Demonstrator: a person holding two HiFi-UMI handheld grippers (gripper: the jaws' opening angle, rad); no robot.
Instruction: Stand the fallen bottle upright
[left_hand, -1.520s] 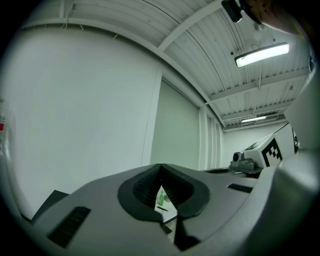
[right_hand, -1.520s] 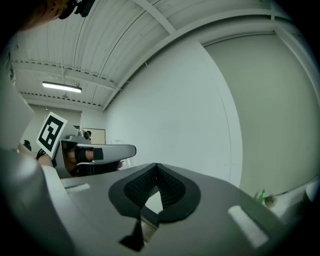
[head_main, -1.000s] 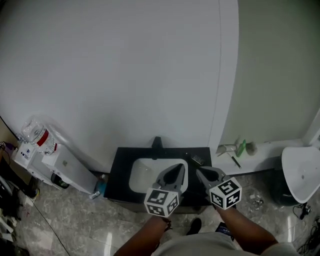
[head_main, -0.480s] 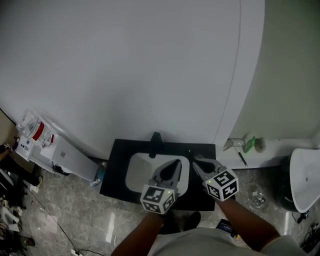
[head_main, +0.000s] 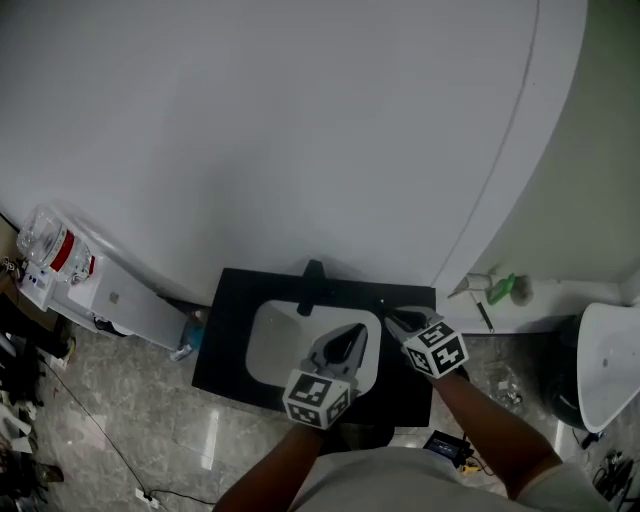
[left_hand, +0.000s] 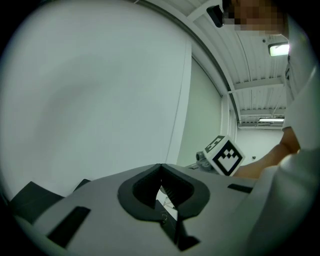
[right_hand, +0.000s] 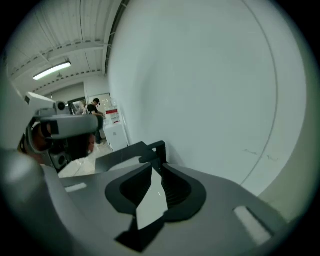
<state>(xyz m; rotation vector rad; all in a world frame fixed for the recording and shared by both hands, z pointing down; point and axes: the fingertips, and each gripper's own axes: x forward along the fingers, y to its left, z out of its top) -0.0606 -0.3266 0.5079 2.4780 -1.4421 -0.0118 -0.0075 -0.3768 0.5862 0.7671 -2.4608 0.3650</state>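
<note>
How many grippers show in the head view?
2. The left gripper is over the white basin; the right gripper is over the black counter, right of that basin. None looks hidden.

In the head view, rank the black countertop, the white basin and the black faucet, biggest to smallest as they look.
1. black countertop
2. white basin, set in it
3. black faucet, clearly smallest

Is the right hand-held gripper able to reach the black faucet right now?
Probably yes. The right hand-held gripper has just been opening its jaws, empty, and the faucet stands just beyond them, with nothing in between.
</note>
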